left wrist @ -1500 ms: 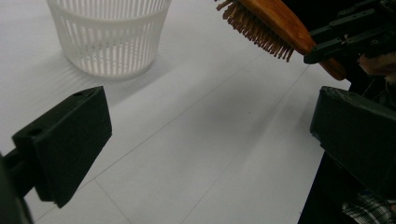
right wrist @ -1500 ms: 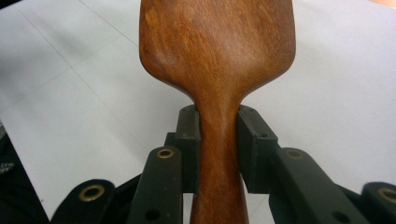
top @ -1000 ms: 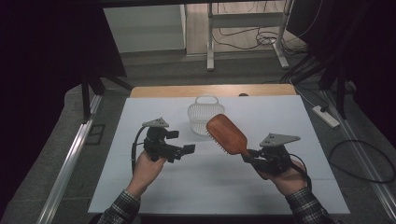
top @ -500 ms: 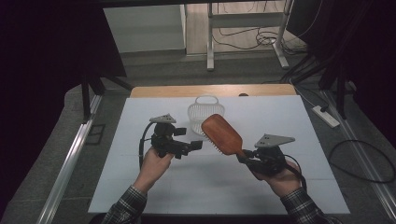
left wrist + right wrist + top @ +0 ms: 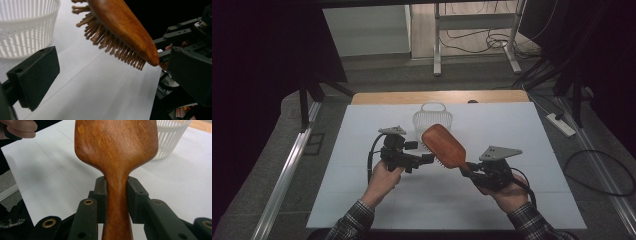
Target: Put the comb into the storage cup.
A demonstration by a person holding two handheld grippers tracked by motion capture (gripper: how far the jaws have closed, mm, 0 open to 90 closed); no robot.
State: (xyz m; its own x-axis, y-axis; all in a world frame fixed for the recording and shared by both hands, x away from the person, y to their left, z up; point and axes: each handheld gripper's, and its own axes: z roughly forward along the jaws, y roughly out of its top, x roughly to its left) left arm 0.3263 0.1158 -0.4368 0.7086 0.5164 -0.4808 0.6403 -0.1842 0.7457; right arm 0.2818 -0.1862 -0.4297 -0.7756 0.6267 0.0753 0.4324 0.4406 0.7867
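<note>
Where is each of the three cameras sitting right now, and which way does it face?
High view: above the person's side, looking forward and down on the white table; both forearms, left gripper and right gripper show.
Left gripper view: rides the left gripper, jaws open, facing the hairbrush bristles and basket.
Right gripper view: rides the right gripper, looking along the clamped brush handle; fingers show.
All share the hairbrush and basket.

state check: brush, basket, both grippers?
wooden hairbrush: lifted off the table, bristles down, handle clamped.
white basket: upright on the table, looks empty.
right gripper: shut on the brush handle.
left gripper: jaws open, nothing held, beside the brush head.
</note>
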